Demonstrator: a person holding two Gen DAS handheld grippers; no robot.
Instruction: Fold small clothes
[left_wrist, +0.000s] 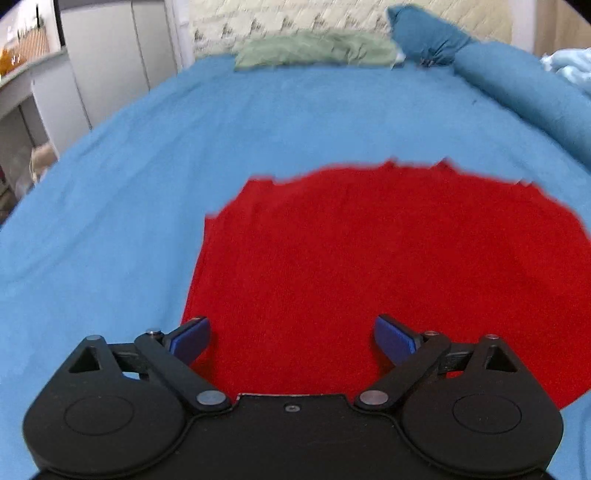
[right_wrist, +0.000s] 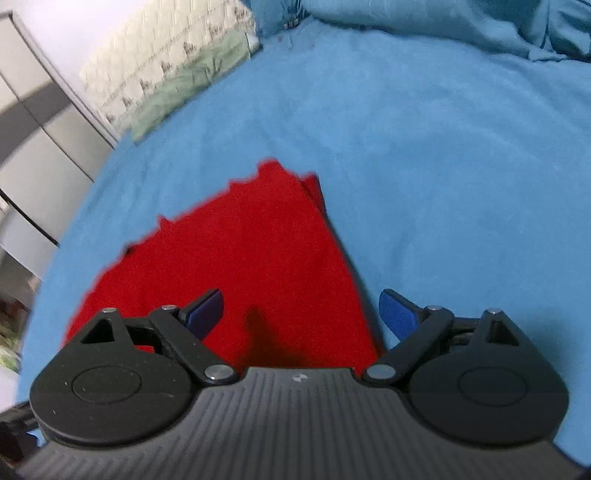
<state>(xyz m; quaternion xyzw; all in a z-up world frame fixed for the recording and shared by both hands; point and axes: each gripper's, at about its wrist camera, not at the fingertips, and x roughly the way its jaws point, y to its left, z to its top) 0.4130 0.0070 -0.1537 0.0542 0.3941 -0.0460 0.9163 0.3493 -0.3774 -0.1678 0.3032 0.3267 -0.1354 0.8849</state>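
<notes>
No readable text, label, brand, number or sign anywhere in either view.

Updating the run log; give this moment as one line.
left gripper: open, over red garment | right gripper: open, over its right edge | garment flat on blue bedsheet
</notes>
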